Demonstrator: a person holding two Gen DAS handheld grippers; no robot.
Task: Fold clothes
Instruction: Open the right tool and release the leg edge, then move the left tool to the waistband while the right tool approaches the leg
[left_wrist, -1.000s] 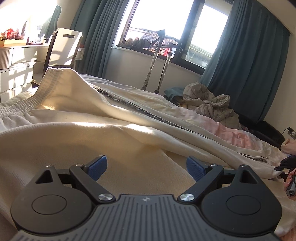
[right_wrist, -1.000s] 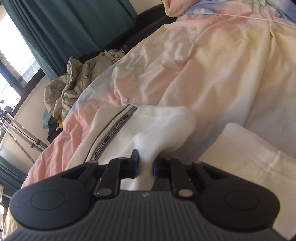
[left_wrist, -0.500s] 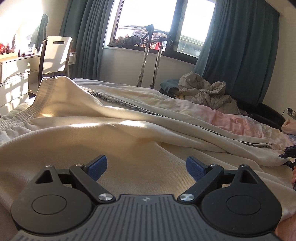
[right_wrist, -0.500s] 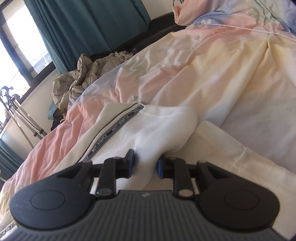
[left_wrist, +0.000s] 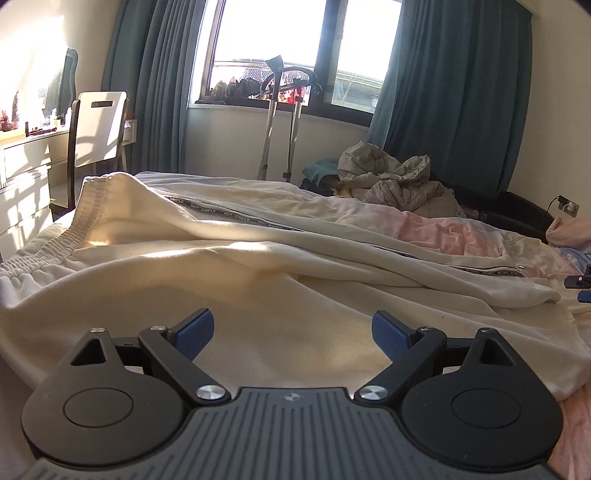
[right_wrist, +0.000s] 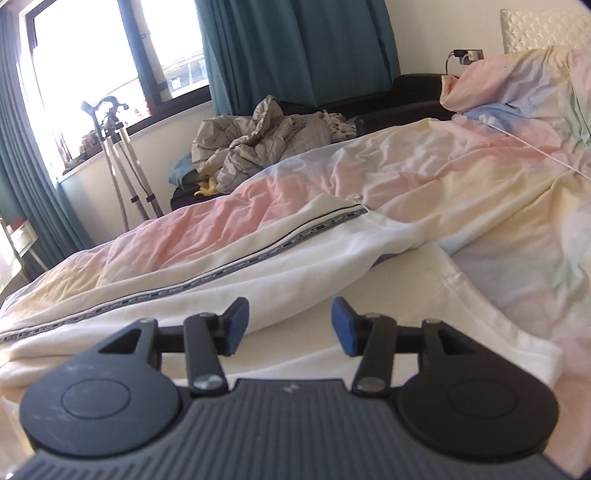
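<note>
Released a moment earlier, the trouser leg (right_wrist: 258, 258) lay flat on the bed (right_wrist: 461, 192) as the right tongs (right_wrist: 290, 325), jaws opening and empty, had drawn back; left tongs (left_wrist: 291, 328) hovered wide open above the cream trousers (left_wrist: 258, 280), one fold apparently done.

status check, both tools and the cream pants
Left tool open, empty. Right tool opening, nothing between pads. Cream pants flat on bed, unfolded. Nothing in the way.
</note>
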